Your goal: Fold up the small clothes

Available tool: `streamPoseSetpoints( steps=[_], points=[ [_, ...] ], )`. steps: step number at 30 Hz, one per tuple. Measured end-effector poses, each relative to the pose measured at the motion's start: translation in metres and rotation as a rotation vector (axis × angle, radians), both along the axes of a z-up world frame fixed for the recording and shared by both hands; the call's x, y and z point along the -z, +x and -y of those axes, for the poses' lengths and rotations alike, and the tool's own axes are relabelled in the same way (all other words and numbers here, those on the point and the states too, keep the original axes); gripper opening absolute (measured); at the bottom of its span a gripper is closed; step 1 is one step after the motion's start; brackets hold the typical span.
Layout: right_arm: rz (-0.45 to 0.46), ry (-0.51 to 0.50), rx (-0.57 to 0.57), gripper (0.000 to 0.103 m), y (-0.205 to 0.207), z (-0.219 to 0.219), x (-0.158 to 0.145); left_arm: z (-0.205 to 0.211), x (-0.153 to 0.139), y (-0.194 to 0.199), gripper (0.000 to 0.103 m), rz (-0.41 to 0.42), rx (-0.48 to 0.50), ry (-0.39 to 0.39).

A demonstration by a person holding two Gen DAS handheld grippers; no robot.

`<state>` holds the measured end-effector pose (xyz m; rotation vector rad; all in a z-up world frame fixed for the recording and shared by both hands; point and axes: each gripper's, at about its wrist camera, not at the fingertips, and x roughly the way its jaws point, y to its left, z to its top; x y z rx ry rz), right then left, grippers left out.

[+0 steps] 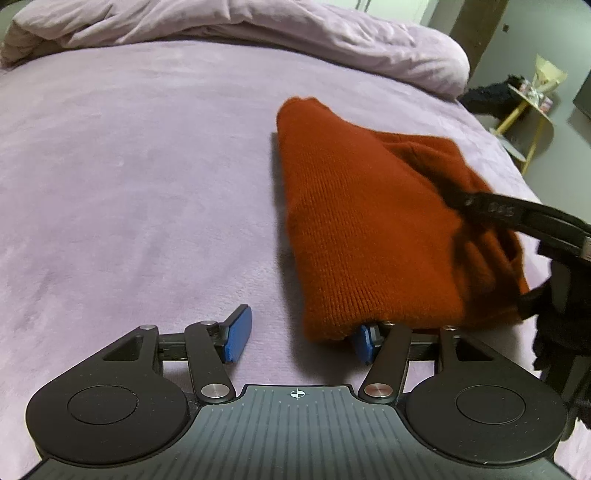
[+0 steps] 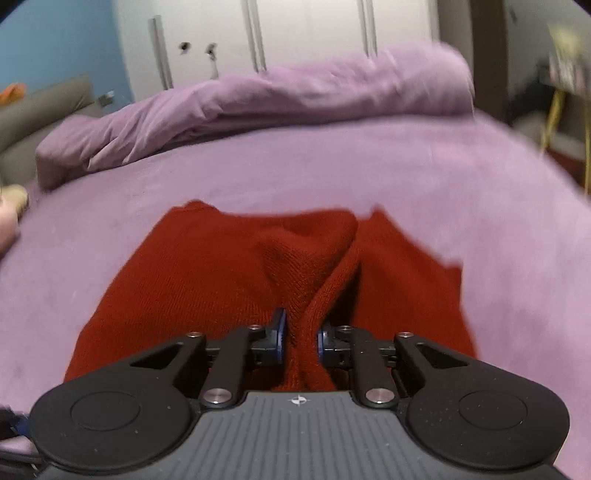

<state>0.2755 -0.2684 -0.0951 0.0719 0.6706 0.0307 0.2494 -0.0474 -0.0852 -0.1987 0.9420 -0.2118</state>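
Rust knit garment (image 1: 369, 206), long axis toward heaped duvet (image 1: 258, 33).

Knit garment (image 1: 362, 229): rust-red, fine ribbed pattern. Bed cover (image 1: 140, 192): plain lilac. Gripper pads (image 1: 239, 332): blue on black fingers.
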Motion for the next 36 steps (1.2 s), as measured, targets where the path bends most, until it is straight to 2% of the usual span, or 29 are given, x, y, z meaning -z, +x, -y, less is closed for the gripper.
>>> streamPoseSetpoints(
  steps=[2, 4, 6, 7, 9, 12, 14, 15, 16, 17, 18, 21, 22, 24, 26, 28, 33, 36],
  points=[
    [0.066, -0.018, -0.002, 0.013, -0.007, 0.000, -0.010, 0.000, 0.001, -0.001, 0.064, 0.003, -0.012, -0.008],
    [0.092, -0.067, -0.012, 0.014, -0.010, -0.002, -0.010, 0.000, 0.005, 0.000, 0.067, -0.007, -0.018, -0.016],
    [-0.005, -0.082, -0.018, 0.019, 0.001, 0.001, 0.006, 0.002, 0.004, -0.001, 0.067, -0.003, -0.013, -0.006],
    [-0.057, -0.056, -0.022, 0.021, 0.005, 0.006, 0.014, 0.003, 0.003, -0.001, 0.067, 0.003, -0.008, 0.000],
    [-0.048, 0.049, 0.005, 0.040, 0.001, 0.022, 0.012, 0.001, 0.004, -0.002, 0.067, 0.004, -0.007, -0.004],
    [-0.082, 0.347, -0.009, 0.060, -0.005, 0.055, 0.013, 0.001, 0.007, 0.001, 0.067, 0.001, -0.015, -0.016],
    [-0.089, 0.486, -0.008, 0.060, -0.007, 0.068, 0.020, 0.006, 0.007, 0.001, 0.067, 0.008, -0.015, 0.003],
    [-0.086, 0.496, 0.001, 0.059, -0.007, 0.069, 0.020, 0.009, 0.006, 0.000, 0.067, 0.011, -0.013, 0.013],
    [-0.086, 0.480, 0.002, 0.057, -0.004, 0.065, 0.019, 0.012, 0.006, 0.000, 0.067, 0.013, -0.010, 0.023],
    [-0.087, 0.449, -0.004, 0.041, 0.000, 0.059, 0.018, 0.014, 0.005, 0.000, 0.067, 0.014, -0.007, 0.035],
    [-0.090, 0.391, -0.005, 0.020, 0.004, 0.050, 0.016, 0.016, 0.005, 0.000, 0.067, 0.012, -0.005, 0.045],
    [-0.073, 0.102, -0.038, 0.016, 0.013, 0.011, 0.006, 0.018, 0.001, 0.000, 0.068, 0.009, -0.005, 0.069],
    [-0.030, -0.022, -0.054, 0.016, 0.010, -0.004, -0.002, 0.018, 0.000, 0.000, 0.069, 0.011, -0.011, 0.073],
    [0.089, -0.177, -0.069, 0.015, -0.003, -0.018, -0.017, 0.019, -0.001, -0.001, 0.070, 0.016, -0.012, 0.069],
    [0.157, -0.230, -0.046, 0.015, -0.010, -0.019, -0.027, 0.022, -0.002, -0.002, 0.072, 0.018, 0.000, 0.061],
    [0.188, -0.300, -0.012, 0.015, -0.013, -0.017, -0.027, 0.026, -0.002, -0.003, 0.071, 0.016, 0.013, 0.053],
    [0.126, -0.314, 0.101, 0.015, -0.002, 0.015, -0.013, 0.035, 0.001, -0.002, 0.070, 0.005, 0.036, 0.054],
    [0.071, -0.236, 0.110, 0.019, 0.005, 0.034, 0.003, 0.040, 0.002, 0.001, 0.069, 0.008, 0.039, 0.073]
  ],
)
